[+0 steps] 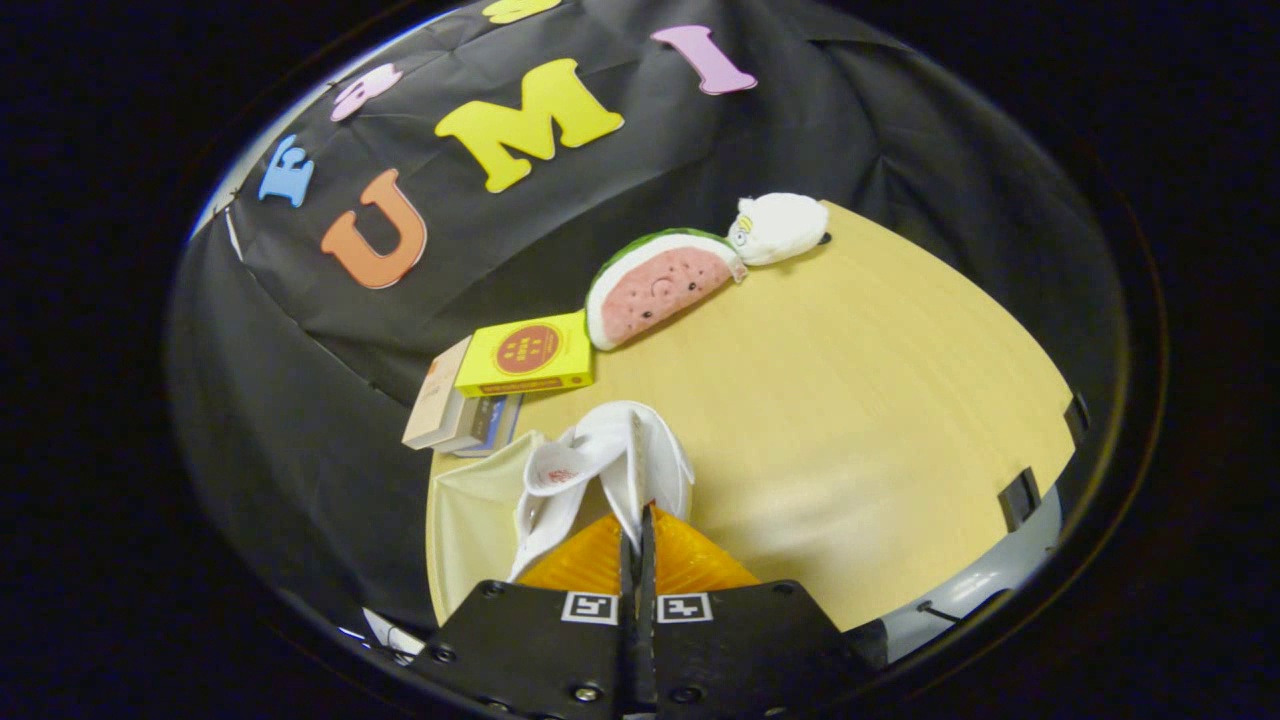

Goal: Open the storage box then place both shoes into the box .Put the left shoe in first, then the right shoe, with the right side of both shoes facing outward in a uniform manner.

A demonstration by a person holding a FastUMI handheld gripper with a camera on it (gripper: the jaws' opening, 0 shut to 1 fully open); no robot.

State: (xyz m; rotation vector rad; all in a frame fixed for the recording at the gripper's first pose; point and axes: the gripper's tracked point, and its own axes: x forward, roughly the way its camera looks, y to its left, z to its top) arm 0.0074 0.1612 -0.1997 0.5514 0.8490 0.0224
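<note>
While pinched together: tongs (637,535) grip the white shoe (610,470) (by a thin edge)
Watermelon plush (655,285): twelve o'clock, on the surface (850,420)
Yellow box (527,353): eleven o'clock

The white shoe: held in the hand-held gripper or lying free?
Held. The hand-held gripper is shut on the white shoe's upper edge, fingers nearly touching, above the wooden table.

Gripper view, tilted, close above the fingers (637,545), facing across the table (880,420) toward the booth wall.
</note>
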